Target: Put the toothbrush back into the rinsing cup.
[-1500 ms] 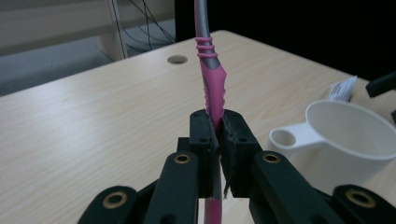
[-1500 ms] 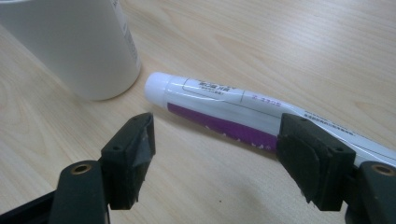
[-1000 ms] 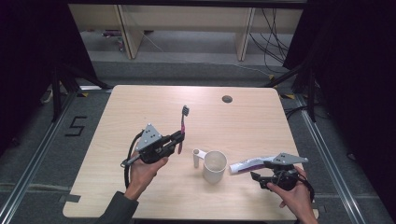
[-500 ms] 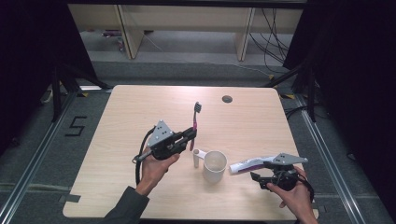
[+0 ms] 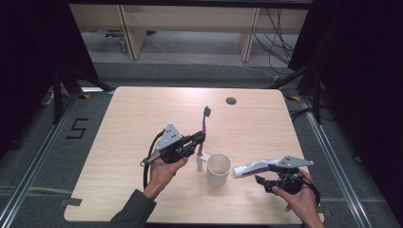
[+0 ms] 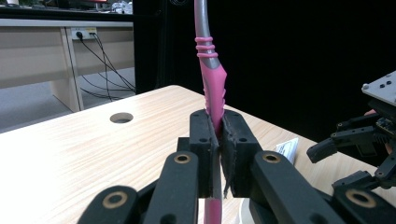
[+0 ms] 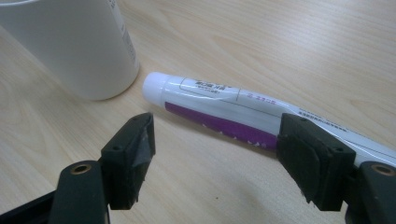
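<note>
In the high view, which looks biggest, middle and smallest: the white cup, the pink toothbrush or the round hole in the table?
1. Pink-and-grey toothbrush, longest.
2. White plastic cup; wider, so the two are close.
3. Round dark hole in the wooden table, smallest, though farther away.

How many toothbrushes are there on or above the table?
1. The pink toothbrush stands upright in the shut left gripper, above the table, just left of the white cup. I see no other; nothing seems to hide one.

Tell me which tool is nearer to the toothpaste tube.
Right. The right tool sits open over the toothpaste tube on the table, one pad against it. The left tool is beyond the cup, shut on a toothbrush.
</note>
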The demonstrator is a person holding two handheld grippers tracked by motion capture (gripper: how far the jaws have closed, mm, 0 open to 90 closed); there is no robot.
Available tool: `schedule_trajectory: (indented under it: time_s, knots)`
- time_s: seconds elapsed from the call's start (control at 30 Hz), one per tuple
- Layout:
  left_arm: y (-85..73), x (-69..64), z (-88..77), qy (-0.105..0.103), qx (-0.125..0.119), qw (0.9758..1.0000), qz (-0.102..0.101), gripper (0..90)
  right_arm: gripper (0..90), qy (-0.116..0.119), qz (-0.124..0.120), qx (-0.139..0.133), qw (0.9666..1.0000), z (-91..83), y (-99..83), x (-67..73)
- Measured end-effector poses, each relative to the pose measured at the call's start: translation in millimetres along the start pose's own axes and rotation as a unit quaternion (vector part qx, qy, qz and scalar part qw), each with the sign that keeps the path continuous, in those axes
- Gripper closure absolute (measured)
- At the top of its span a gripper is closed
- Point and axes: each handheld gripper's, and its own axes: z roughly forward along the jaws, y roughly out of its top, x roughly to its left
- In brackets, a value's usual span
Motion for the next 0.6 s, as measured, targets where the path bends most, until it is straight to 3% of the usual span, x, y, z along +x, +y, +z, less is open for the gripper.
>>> schedule_trajectory:
  time_s: [0.6]
  knots:
    - [-23.8,3.8,4.6,-0.008,0.029,0.9996,-0.003,82.6,28.8,0.005,0.003,0.000,1.0000,-0.4,-0.2,0.3]
